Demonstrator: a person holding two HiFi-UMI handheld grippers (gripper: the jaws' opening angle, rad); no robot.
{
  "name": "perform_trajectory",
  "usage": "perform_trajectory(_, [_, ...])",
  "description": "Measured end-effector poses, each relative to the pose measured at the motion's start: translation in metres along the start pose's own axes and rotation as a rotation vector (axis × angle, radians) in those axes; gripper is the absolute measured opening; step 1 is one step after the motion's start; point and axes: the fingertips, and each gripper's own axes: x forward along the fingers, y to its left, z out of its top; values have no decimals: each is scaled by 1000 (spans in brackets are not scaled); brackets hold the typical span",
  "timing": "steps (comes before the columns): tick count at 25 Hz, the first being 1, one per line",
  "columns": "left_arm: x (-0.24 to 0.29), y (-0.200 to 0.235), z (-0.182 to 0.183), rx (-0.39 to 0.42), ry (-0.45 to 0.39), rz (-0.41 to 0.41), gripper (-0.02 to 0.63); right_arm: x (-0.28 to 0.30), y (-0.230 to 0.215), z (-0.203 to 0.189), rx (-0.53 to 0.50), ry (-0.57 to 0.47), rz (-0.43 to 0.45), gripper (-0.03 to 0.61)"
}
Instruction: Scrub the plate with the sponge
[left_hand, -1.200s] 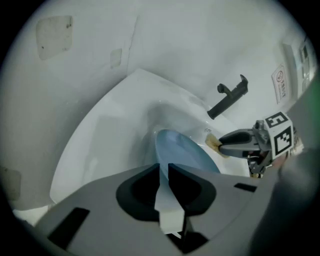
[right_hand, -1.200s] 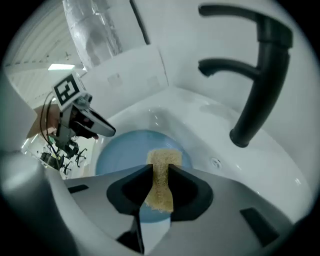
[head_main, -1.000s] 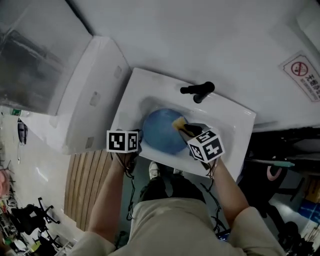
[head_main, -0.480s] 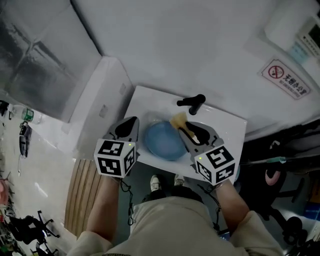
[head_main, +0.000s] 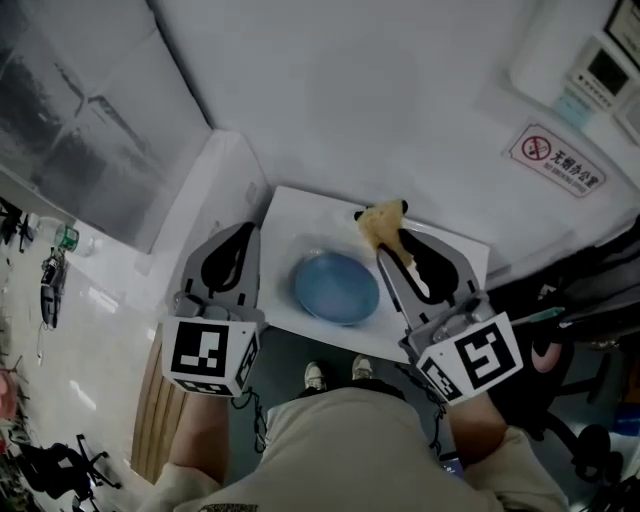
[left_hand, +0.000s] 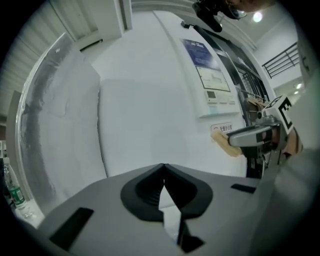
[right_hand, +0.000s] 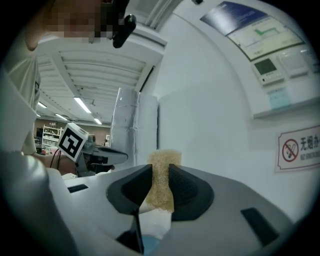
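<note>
A blue plate (head_main: 337, 288) lies in the white sink (head_main: 285, 215), with nothing touching it. My right gripper (head_main: 390, 238) is raised above the sink's back right. Its pads press on a yellow sponge (head_main: 381, 222) that sticks out past the tips; the jaws are opening slightly. In the right gripper view the sponge (right_hand: 161, 180) stands upright between the pads of that gripper (right_hand: 161, 170). My left gripper (head_main: 243, 236) hangs over the sink's left edge, shut and empty. Its closed tips (left_hand: 163, 170) point at the white wall.
A black faucet (head_main: 402, 207) is mostly hidden behind the sponge. A white cabinet (head_main: 200, 205) adjoins the sink on the left. A no-smoking sign (head_main: 553, 155) and a control panel (head_main: 605, 70) hang on the wall at right. The person's shoes (head_main: 335, 373) show below the sink.
Both grippers rose from the sink toward the camera. The sponge came off the plate with the right gripper. The left jaws closed.
</note>
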Motion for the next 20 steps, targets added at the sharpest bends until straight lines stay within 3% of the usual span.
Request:
perform_trajectory(4, [-17,-4,23,35,-50,4,6,-18,3,29,-53,-71,-32,110])
perform_trajectory(9, [-31,-10,23,27,-58,-6,6,-35,-1,45,-55,-129,-73,110])
perform_trajectory(20, [-45,-13,-10,12,-6,-25,6,-53,10,-3,16,-10,-94,109])
